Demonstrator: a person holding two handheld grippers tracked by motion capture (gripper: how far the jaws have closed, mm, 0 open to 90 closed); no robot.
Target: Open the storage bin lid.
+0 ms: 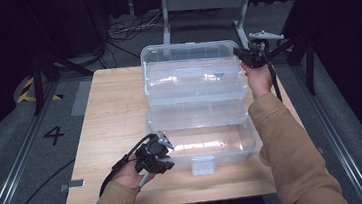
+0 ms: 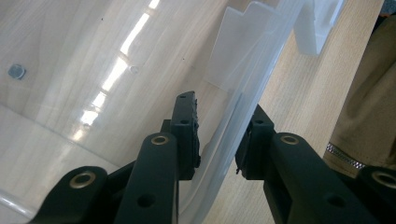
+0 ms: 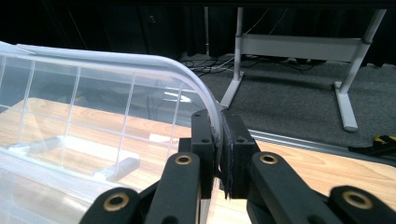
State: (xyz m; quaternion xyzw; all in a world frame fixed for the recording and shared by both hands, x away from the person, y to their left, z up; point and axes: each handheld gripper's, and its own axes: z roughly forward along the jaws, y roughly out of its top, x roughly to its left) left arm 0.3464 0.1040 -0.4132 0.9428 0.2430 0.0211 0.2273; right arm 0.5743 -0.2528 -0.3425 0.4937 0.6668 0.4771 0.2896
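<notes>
Left tongs straddling box wall, right tongs pinching lid

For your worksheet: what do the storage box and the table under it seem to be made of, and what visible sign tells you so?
Storage box: likely clear, glossy plastic; the tabletop shows through its walls and light glints off them. Table: pale wood or a wood-look laminate, matt, with grain lines; which of the two cannot be told.
</notes>
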